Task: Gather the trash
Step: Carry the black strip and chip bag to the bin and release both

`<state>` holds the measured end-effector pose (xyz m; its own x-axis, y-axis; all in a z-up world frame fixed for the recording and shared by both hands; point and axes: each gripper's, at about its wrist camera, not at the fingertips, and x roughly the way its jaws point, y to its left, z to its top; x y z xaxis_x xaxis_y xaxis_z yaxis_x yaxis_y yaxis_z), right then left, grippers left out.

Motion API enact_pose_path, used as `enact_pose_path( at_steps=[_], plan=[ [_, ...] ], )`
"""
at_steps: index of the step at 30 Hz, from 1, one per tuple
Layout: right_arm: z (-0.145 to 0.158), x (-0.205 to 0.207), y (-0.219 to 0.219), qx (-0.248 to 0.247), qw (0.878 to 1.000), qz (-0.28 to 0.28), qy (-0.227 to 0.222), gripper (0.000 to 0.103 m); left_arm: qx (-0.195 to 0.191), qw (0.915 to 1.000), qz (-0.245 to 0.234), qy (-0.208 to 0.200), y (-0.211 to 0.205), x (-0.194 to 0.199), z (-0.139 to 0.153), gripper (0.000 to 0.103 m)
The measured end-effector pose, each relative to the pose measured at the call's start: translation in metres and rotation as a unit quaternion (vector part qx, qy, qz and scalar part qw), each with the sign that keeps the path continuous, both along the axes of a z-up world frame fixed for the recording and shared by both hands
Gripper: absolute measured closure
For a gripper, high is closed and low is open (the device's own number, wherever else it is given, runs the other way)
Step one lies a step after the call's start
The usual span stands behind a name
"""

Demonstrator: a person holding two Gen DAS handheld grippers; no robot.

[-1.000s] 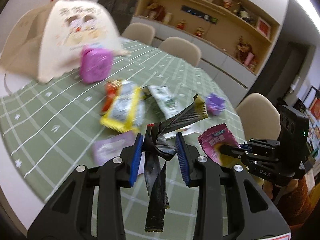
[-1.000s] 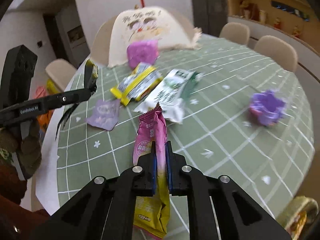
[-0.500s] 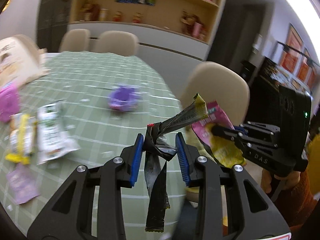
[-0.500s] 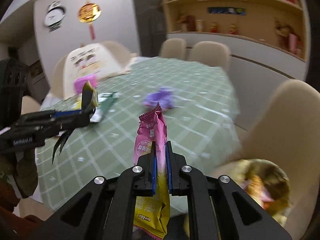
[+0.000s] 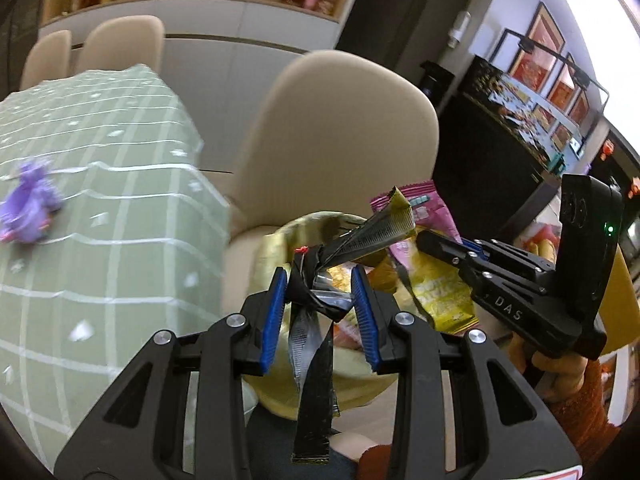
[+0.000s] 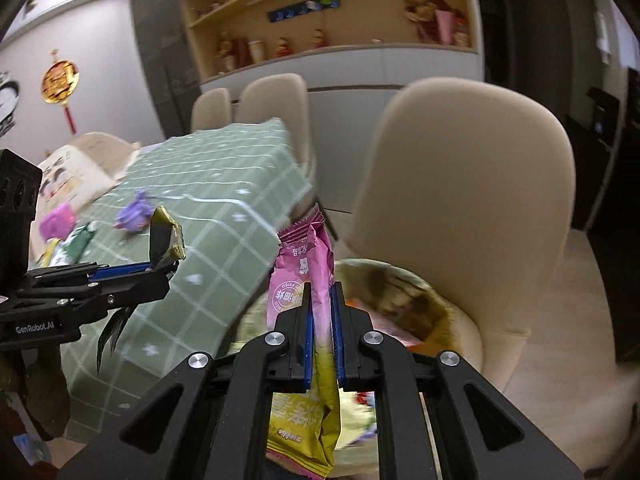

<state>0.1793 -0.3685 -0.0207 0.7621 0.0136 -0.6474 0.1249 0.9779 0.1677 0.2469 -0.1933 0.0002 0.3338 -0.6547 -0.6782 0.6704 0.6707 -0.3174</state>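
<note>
Fingers of the left gripper (image 5: 320, 312) pinch a crumpled black wrapper (image 5: 316, 360); the right gripper (image 6: 322, 336), nearly closed, clamps a pink-yellow packet (image 6: 306, 280). Both look light, limp and slippery, best held mid-body; bin (image 6: 460, 320) at two o'clock.

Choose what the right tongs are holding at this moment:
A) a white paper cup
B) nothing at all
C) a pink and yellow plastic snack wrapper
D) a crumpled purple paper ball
C: in the right wrist view, the right tongs are shut on the pink and yellow plastic snack wrapper, which sticks up above the blue pads and hangs below them.
</note>
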Motion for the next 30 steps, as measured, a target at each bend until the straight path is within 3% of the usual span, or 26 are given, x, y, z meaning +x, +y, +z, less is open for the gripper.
enact_pose_path(
  at_steps=[8,24,28,30],
  plan=[
    [-0.020,0.010,-0.024,0.024,1.000,-0.004,0.006,0.093,0.003,0.9993,-0.009,0.037,-0.042,0.018,-0.021,0.072],
    [-0.045,0.008,-0.052,0.045,0.999,-0.013,0.010,0.093,0.008,0.9986,-0.017,0.050,-0.087,0.022,-0.038,0.071],
    [-0.047,0.006,-0.059,0.046,0.999,-0.023,0.010,0.093,-0.009,0.9971,-0.005,0.076,-0.085,0.034,-0.046,0.050],
    [-0.047,0.007,-0.061,0.047,0.999,-0.026,0.009,0.093,-0.009,0.9966,0.001,0.082,-0.082,0.038,-0.047,0.050]
  ],
)
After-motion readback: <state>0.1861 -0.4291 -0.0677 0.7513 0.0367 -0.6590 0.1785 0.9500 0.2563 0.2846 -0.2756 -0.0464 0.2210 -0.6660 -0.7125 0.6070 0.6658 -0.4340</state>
